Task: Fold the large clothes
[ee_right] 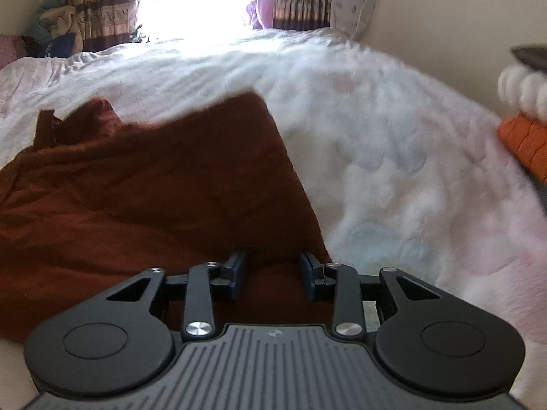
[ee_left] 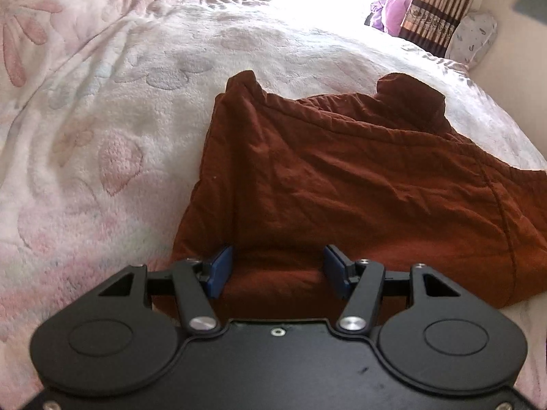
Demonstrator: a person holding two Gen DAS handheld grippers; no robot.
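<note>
A large rust-brown garment (ee_left: 359, 177) lies crumpled on a fluffy white and pink blanket (ee_left: 102, 119). In the left wrist view my left gripper (ee_left: 278, 270) sits at the garment's near left edge. A thick fold of the cloth fills the gap between its blue pads (ee_left: 222, 268). In the right wrist view the same garment (ee_right: 154, 184) spreads to the left. My right gripper (ee_right: 273, 273) is at its near right corner, and its pads (ee_right: 239, 270) press on a bunched fold of brown cloth.
The blanket (ee_right: 393, 171) covers the bed on all sides. Striped curtains (ee_right: 99, 7) frame a bright opening at the far end. A patterned pillow (ee_right: 355, 3) leans on the wall. Orange folded cloth (ee_right: 523, 143) and white fluffy items (ee_right: 523, 89) lie at the right edge.
</note>
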